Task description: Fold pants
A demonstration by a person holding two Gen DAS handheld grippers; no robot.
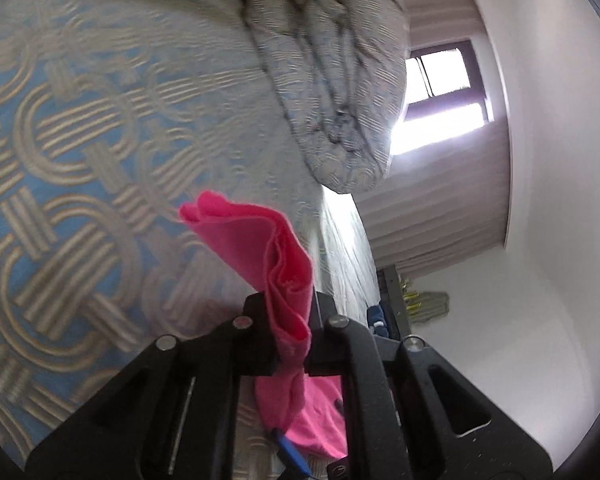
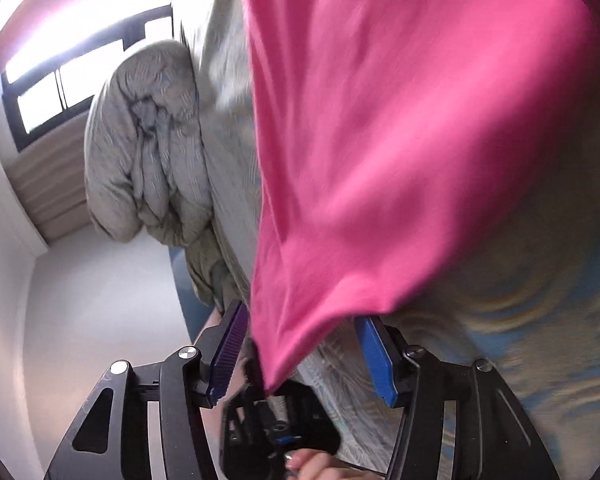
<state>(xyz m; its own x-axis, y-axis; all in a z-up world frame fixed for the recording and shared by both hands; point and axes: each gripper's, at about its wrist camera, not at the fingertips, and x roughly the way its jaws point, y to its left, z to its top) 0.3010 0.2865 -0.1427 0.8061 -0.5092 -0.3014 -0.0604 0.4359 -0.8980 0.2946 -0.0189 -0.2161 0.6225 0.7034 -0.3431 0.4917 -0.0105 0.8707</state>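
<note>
In the left wrist view, the pink pants stick up in folded layers from my left gripper, which is shut on the bunched cloth. More pink fabric hangs below its black fingers. In the right wrist view the pants drape as a wide pink sheet over the bed, blurred. A corner of it dips between the blue pads of my right gripper. That gripper is open, and its pads stand apart from the cloth.
The bed cover is blue with a beige woven pattern. A bundled duvet lies at its far end, near a bright window and curtain. White walls flank the bed. A hand shows below the right gripper.
</note>
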